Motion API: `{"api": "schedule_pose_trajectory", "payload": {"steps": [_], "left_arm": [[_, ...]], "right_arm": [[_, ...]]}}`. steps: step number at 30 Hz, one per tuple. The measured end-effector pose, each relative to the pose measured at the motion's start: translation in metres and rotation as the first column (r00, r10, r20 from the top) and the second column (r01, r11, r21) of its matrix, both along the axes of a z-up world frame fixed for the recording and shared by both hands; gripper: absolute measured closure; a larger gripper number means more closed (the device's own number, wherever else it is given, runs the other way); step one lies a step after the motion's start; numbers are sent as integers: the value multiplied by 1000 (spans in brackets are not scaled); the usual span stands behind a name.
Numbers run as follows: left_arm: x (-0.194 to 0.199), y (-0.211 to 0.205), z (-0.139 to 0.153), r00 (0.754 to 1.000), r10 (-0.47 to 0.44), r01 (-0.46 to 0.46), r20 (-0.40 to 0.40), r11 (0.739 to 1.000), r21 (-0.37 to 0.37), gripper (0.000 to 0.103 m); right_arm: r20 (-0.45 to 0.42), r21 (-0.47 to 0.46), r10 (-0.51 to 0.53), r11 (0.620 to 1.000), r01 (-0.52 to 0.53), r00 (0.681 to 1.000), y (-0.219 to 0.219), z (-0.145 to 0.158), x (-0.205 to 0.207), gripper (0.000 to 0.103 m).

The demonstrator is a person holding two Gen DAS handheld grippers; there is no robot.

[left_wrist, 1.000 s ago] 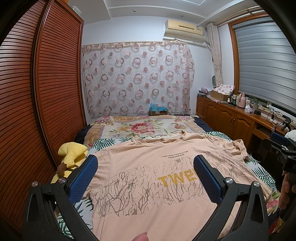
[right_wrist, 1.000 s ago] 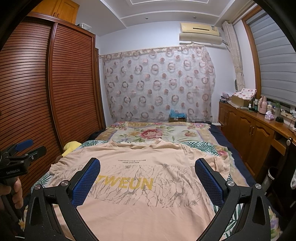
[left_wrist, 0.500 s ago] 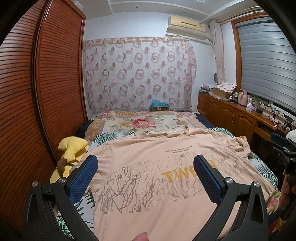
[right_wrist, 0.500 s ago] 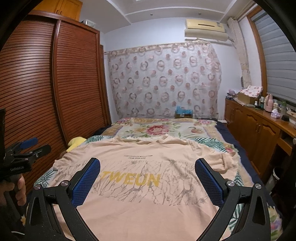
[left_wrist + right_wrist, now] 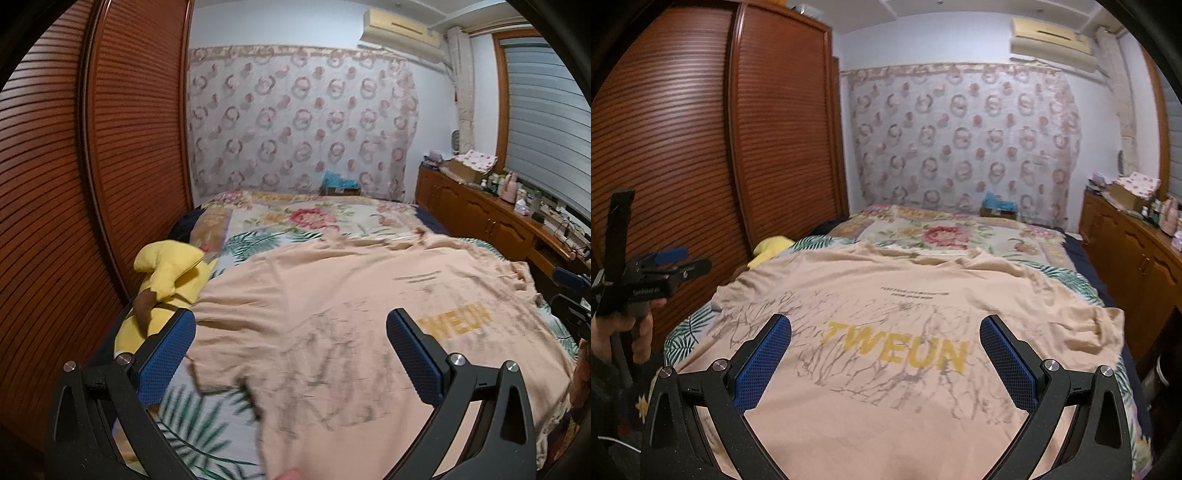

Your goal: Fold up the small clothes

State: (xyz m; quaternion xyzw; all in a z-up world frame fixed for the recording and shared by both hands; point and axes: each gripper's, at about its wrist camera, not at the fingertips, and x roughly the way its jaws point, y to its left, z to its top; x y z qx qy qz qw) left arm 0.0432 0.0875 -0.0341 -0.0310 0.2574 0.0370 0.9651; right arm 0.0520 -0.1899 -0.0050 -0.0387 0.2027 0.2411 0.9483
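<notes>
A peach T-shirt (image 5: 351,295) with a grey crack print and yellow letters lies spread flat on the bed; it also shows in the right wrist view (image 5: 905,306). My left gripper (image 5: 291,332) is open and empty, above the shirt's left side near its left sleeve. My right gripper (image 5: 886,336) is open and empty, above the shirt's lower middle, over the yellow "TWEUN" print (image 5: 894,347). The left gripper also appears at the left edge of the right wrist view (image 5: 665,266).
A yellow plush toy (image 5: 170,277) lies at the bed's left edge beside the slatted wooden wardrobe (image 5: 92,166). A wooden sideboard (image 5: 498,221) with small items runs along the right. A floral quilt (image 5: 314,218) covers the bed's far half.
The left gripper has swung left and tipped down, so the shirt's left sleeve and the plush toy sit nearer its centre. The right gripper has shifted slightly. Both stay open.
</notes>
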Motion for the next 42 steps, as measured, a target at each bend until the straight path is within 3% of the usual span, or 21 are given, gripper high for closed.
{"api": "schedule_pose_trajectory", "payload": {"steps": [5,10,19,26,29,32,34,35,38,39,42], "left_arm": [[14,29,-13,999,14,-15,-37,999,-35,3],[32,54,-29,994,55,-58,-94,998,-22,11],[66,107,-63,967,71,-90,-243,994,-66,25],[92,131,-101,927,-1,-88,-375,971,-221,26],[97,140,-108,916,-35,-96,-400,948,-303,30],[100,140,-105,915,-62,-75,-399,945,-318,41],[102,136,-102,918,-98,-36,-383,944,-329,61],[104,134,-100,918,-106,-25,-382,947,-322,64],[105,121,-90,918,-59,-9,-391,985,-170,80],[104,120,-88,919,-42,-14,-392,990,-139,91],[102,124,-81,924,-33,-14,-380,992,-122,96]], "right_arm": [[-27,-24,59,998,-60,998,0,2,15,0],[-53,-52,101,993,-104,993,3,-1,33,0],[-146,-112,153,979,-170,977,12,-5,70,1],[-144,-118,170,975,-187,975,12,4,46,1],[-130,-126,168,975,-185,977,15,5,45,1],[-126,-118,167,976,-182,978,18,3,46,1],[-126,-116,164,977,-179,978,22,1,48,1],[-125,-115,164,977,-178,978,25,-1,49,1],[-130,-116,168,976,-183,977,28,-3,50,1],[-133,-119,170,975,-186,976,29,-4,51,1],[-131,-128,173,974,-190,976,31,-6,49,1]]}}
